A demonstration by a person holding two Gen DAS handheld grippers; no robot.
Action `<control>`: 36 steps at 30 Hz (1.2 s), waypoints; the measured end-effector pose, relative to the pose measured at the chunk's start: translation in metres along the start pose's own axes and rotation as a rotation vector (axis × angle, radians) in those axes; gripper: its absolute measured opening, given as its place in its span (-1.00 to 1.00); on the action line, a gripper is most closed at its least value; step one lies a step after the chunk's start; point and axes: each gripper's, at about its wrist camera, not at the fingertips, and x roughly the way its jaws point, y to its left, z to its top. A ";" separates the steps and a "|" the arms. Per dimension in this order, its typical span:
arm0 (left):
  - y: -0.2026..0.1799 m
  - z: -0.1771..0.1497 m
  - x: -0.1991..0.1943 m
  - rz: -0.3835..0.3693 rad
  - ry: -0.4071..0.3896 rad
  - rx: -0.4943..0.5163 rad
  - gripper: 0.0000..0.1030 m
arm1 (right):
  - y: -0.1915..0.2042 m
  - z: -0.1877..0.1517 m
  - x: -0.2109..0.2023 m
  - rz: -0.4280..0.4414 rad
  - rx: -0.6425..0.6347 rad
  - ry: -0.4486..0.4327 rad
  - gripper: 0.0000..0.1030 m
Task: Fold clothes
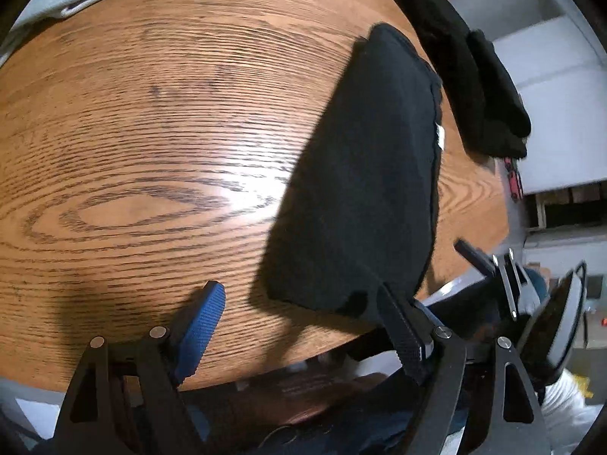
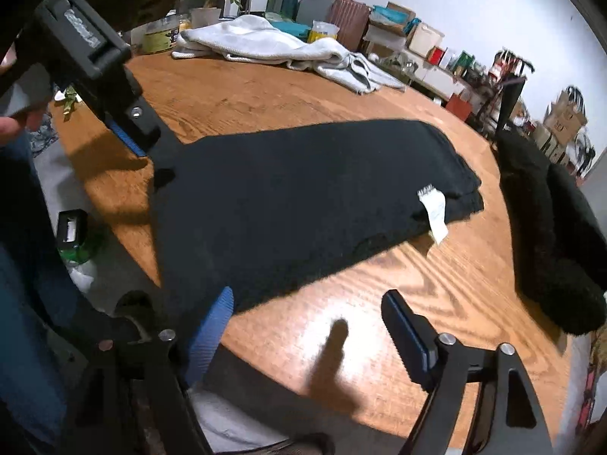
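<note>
Left gripper (image 1: 299,311): jaws spread wide, nothing clamped between them. The right-hand finger lies over or against the near corner of the black garment (image 1: 364,174); whether it touches the cloth cannot be told. The left-hand blue pad (image 1: 201,326) is above bare table (image 1: 151,132).

Right gripper (image 2: 307,326): jaws likewise wide apart and holding nothing, poised over bare wood just beside the garment's near edge.

The black garment lies flat on the table as a long, layered rectangle with even edges; a white label (image 2: 434,208) sticks out from between its layers on the right side. This fits either a fold in progress or a finished one.

Handling, as a judgement: the cloth looks soft, limp and light, with a fuzzy knit surface that should not slip. Best hold is at the corners or along an edge, pinching all layers together.

Beyond: a pale grey garment (image 2: 273,45) lies heaped at the far side, and a dark fleecy piece (image 2: 546,227) lies at the right edge.
</note>
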 end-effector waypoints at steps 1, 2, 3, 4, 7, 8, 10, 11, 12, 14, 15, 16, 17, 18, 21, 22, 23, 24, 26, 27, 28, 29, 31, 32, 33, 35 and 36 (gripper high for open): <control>0.006 0.001 -0.002 -0.008 -0.009 -0.022 0.59 | -0.004 -0.001 -0.008 0.000 0.029 -0.015 0.50; 0.010 0.002 -0.004 -0.015 -0.016 -0.042 0.59 | -0.007 0.001 -0.015 0.000 0.055 -0.034 0.52; 0.016 0.002 -0.006 -0.022 -0.021 -0.065 0.59 | -0.008 0.003 -0.021 0.000 0.080 -0.053 0.57; 0.022 0.003 -0.009 -0.030 -0.026 -0.088 0.59 | -0.010 0.006 -0.027 0.001 0.106 -0.073 0.60; 0.031 0.006 -0.009 -0.051 -0.020 -0.137 0.59 | -0.002 0.013 -0.028 -0.006 0.127 -0.111 0.63; 0.031 0.008 -0.006 -0.053 -0.014 -0.145 0.59 | 0.002 0.014 -0.027 -0.016 0.129 -0.118 0.63; 0.031 0.009 -0.004 -0.065 -0.004 -0.150 0.60 | 0.010 0.013 -0.018 -0.040 0.131 -0.115 0.64; 0.027 0.008 -0.004 -0.079 0.007 -0.143 0.59 | 0.014 0.009 -0.010 -0.053 0.118 -0.090 0.64; 0.024 0.006 -0.003 -0.094 0.018 -0.136 0.60 | 0.019 0.003 -0.001 -0.066 0.100 -0.055 0.60; 0.017 0.003 -0.003 -0.120 0.041 -0.117 0.60 | 0.018 -0.004 -0.001 -0.059 0.111 -0.066 0.60; 0.011 0.000 -0.002 -0.126 0.055 -0.093 0.60 | 0.011 -0.006 -0.004 -0.021 0.145 -0.063 0.61; 0.005 -0.003 -0.001 -0.131 0.069 -0.070 0.60 | 0.001 -0.007 -0.008 0.031 0.190 -0.053 0.60; -0.001 -0.006 0.000 -0.136 0.083 -0.046 0.60 | -0.009 -0.009 -0.011 0.083 0.236 -0.042 0.60; -0.007 -0.009 0.001 -0.138 0.093 -0.022 0.60 | -0.019 -0.010 -0.012 0.127 0.284 -0.030 0.59; -0.021 -0.017 0.001 -0.124 0.075 0.038 0.57 | -0.057 -0.015 -0.002 0.344 0.490 0.050 0.21; -0.024 -0.019 0.001 -0.120 0.061 0.050 0.52 | -0.066 -0.017 0.003 0.405 0.552 0.083 0.16; -0.026 -0.018 0.002 -0.115 0.052 0.055 0.39 | -0.071 -0.020 0.007 0.448 0.597 0.102 0.14; -0.025 -0.019 0.001 -0.119 0.051 0.050 0.24 | -0.074 -0.022 0.009 0.472 0.632 0.112 0.14; -0.020 -0.019 0.003 -0.159 0.057 0.024 -0.41 | -0.078 -0.026 0.016 0.503 0.701 0.130 0.14; -0.017 -0.020 0.002 -0.195 0.057 0.009 -0.64 | -0.079 -0.027 0.021 0.519 0.740 0.135 0.20; -0.015 -0.023 0.001 -0.224 0.056 -0.002 -0.84 | -0.080 -0.029 0.027 0.538 0.783 0.142 0.25; -0.016 -0.026 0.000 -0.236 0.050 -0.007 -0.84 | -0.082 -0.030 0.030 0.555 0.812 0.136 0.27; -0.018 -0.035 0.000 -0.272 0.056 -0.015 -0.85 | -0.081 -0.028 0.033 0.585 0.835 0.127 0.30; -0.022 -0.043 0.004 -0.317 0.099 -0.007 -0.85 | -0.079 -0.026 0.035 0.598 0.825 0.136 0.14; -0.030 -0.053 0.008 -0.347 0.130 0.017 -0.85 | -0.076 -0.025 0.037 0.608 0.808 0.153 -0.35; -0.046 -0.070 0.011 -0.347 0.162 0.078 -0.84 | -0.078 -0.025 0.039 0.612 0.759 0.190 -0.73; -0.052 -0.076 0.009 -0.328 0.166 0.106 -0.84 | -0.081 -0.026 0.036 0.606 0.743 0.191 -0.84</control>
